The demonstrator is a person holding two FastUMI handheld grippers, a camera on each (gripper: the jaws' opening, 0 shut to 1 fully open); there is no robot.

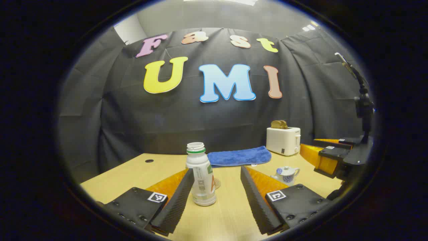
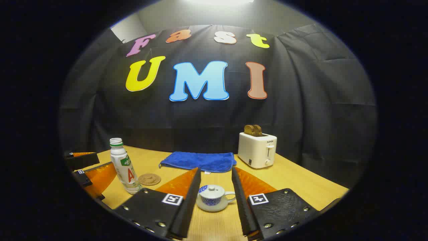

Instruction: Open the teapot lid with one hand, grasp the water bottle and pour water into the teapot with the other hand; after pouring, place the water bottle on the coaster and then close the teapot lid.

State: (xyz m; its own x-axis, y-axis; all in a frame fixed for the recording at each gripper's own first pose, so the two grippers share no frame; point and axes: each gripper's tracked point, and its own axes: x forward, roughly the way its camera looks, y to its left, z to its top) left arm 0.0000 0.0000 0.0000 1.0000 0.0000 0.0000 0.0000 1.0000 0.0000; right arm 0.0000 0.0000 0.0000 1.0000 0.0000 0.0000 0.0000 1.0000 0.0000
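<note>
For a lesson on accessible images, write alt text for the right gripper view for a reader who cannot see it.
An open gripper frames a small teapot with its lid on, standing on a wooden table. To the left stand an uncapped water bottle and a round coaster; behind lie a blue cloth and a toaster.

Large red letter "A" on water bottle [image 2: 124, 167] label (rest illegible)

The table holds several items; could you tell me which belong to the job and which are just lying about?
Belong to the job:
water bottle, uncapped
teapot, lid on
coaster

Just lying about:
toaster with toast in it
blue cloth
</note>
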